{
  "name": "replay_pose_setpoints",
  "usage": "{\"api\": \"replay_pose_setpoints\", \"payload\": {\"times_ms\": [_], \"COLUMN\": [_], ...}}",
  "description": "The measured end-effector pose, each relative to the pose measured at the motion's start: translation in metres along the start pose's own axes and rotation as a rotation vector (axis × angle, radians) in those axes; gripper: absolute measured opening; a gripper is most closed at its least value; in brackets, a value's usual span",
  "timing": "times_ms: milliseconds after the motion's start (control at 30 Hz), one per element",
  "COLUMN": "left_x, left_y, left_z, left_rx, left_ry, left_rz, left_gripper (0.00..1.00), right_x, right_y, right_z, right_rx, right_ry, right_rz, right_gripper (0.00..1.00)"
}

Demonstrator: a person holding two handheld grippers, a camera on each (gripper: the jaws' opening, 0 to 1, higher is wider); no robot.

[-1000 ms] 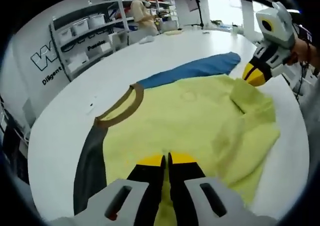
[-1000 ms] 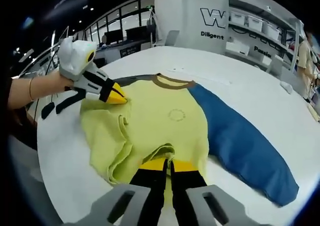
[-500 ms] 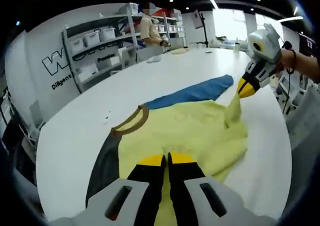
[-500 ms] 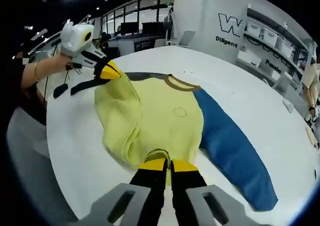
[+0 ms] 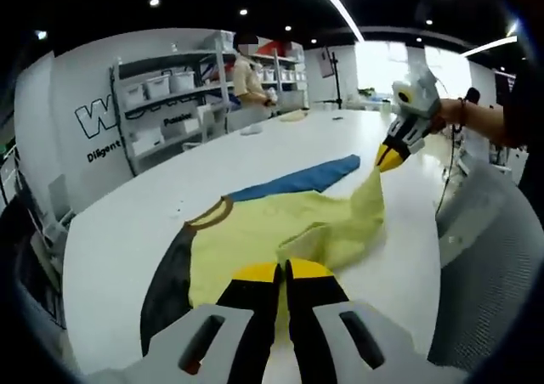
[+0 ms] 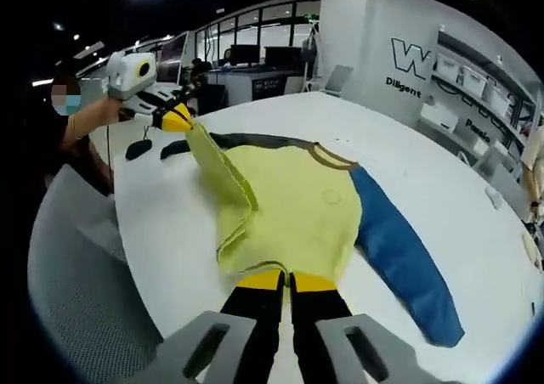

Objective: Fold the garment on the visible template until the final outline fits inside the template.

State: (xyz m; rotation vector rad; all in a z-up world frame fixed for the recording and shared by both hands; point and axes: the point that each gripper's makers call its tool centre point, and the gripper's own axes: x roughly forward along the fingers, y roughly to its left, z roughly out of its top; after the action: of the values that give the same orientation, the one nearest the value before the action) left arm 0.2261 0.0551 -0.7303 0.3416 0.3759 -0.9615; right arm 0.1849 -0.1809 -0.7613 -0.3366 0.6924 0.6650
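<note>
We see the yellow garment (image 6: 297, 218) lying on the white bench (image 6: 408, 159), its hem raised off the surface, we judge to carry a fold over; the left hand-held gripper (image 5: 285, 272) and the right hand-held gripper (image 6: 287, 279) each pinch that hem, jaws pressed together; the wall lettering (image 6: 418, 85) reads "W" and "Diligent"; we make out no template.

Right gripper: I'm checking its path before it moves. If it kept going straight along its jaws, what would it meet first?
The right gripper is already shut on the yellow garment, so it would likely push into that cloth, toward the brown collar; depth is unclear.
</note>
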Motion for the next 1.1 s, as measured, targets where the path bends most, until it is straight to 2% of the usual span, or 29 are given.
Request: {"api": "replay_pose_setpoints", "payload": {"times_ms": [133,233,400,667,767,833,900,1033,1100], "left_x": [-0.013,-0.023,-0.037,-0.044,-0.045,-0.047,-0.047,-0.048,-0.048], "left_y": [-0.02,-0.024,-0.035,-0.048,-0.046,-0.044,-0.046,-0.052,-0.058], "left_z": [-0.014,-0.03,-0.049,-0.091,-0.106,-0.118,-0.123,-0.134,-0.137], "left_rx": [0.006,-0.009,-0.028,-0.009,0.005,-0.023,-0.025,0.004,0.031], "left_ry": [0.022,0.051,0.068,0.168,0.208,0.227,0.23,0.274,0.29], "left_rz": [-0.035,-0.019,-0.041,-0.088,-0.081,-0.074,-0.079,-0.092,-0.106], "left_gripper": [0.07,0.07,0.07,0.07,0.07,0.07,0.07,0.07,0.07], "right_x": [-0.013,-0.021,-0.025,-0.017,-0.013,-0.009,-0.006,-0.002,-0.001], "right_y": [0.011,0.022,0.03,0.03,0.031,0.034,0.037,0.04,0.041], "right_z": [-0.016,-0.035,-0.063,-0.092,-0.104,-0.111,-0.12,-0.132,-0.134], "right_rx": [-0.009,-0.065,-0.065,-0.071,-0.087,-0.089,-0.105,-0.109,-0.109], "right_ry": [0.026,0.071,0.131,0.195,0.234,0.26,0.294,0.355,0.359], "right_rz": [0.006,0.009,0.018,0.015,0.018,0.023,0.027,0.019,0.017], "right_gripper": [0.0,0.0,0.0,0.0,0.0,0.0,0.0,0.0,0.0]}}
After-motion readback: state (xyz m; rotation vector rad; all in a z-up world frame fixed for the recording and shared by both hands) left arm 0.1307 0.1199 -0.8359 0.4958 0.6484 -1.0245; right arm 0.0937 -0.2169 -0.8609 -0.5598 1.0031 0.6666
